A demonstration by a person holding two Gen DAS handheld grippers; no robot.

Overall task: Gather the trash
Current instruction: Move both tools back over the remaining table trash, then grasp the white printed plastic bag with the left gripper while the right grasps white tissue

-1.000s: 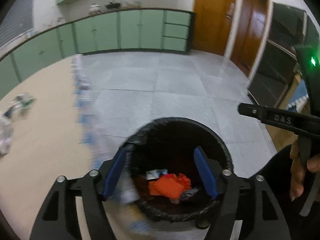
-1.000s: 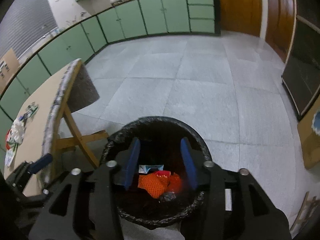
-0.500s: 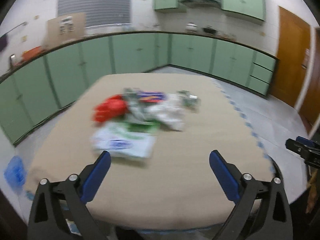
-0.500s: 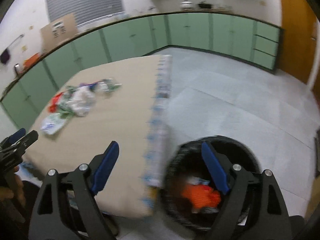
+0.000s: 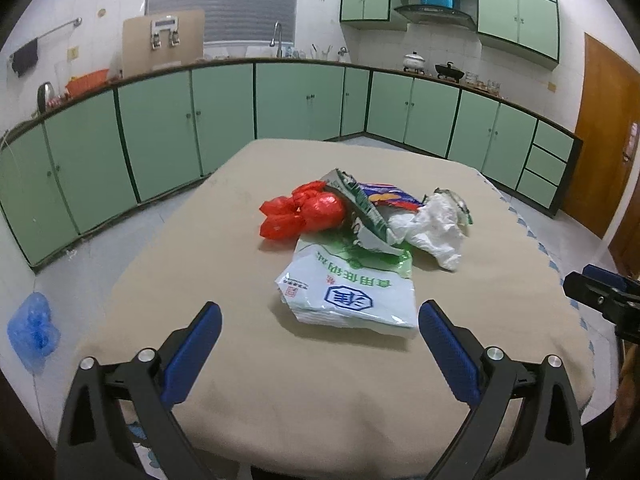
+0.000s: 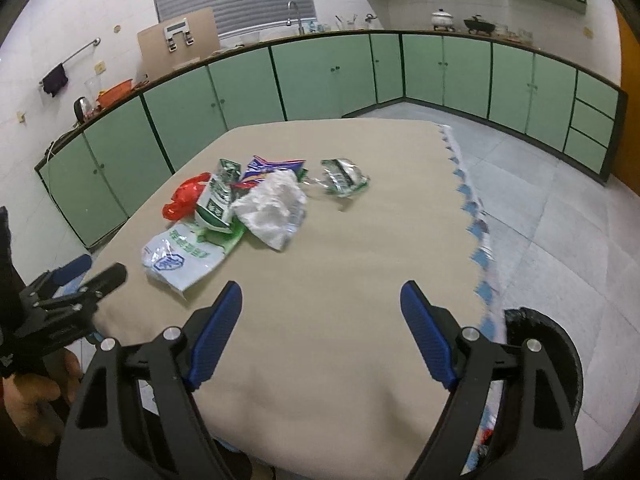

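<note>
A pile of trash lies mid-table on the beige tablecloth (image 5: pixel 320 392). It holds a white-and-green bag with a blue logo (image 5: pixel 352 284) (image 6: pixel 184 252), a red plastic bag (image 5: pixel 304 214) (image 6: pixel 184 198), a green-white wrapper (image 5: pixel 366 216), crumpled white plastic (image 5: pixel 434 228) (image 6: pixel 272 208) and a blue snack wrapper (image 5: pixel 390 197). A small green foil wrapper (image 6: pixel 344 176) lies apart to the right. My left gripper (image 5: pixel 319 318) hangs open just short of the white bag, empty. My right gripper (image 6: pixel 321 295) is over bare cloth, its jaws closing slightly with nothing between them. The black bin (image 6: pixel 560 344) stands on the floor right of the table.
Green cabinets (image 5: pixel 300 100) line the walls behind the table. A blue bag (image 5: pixel 34 328) lies on the floor at the left. A wooden door (image 5: pixel 604 132) is at the right. The table's scalloped right edge (image 6: pixel 468 200) borders grey floor tiles (image 6: pixel 540 208).
Both grippers have swung away from the bin to face the table and its trash pile. Both pairs of jaws stand wider than a second ago.
</note>
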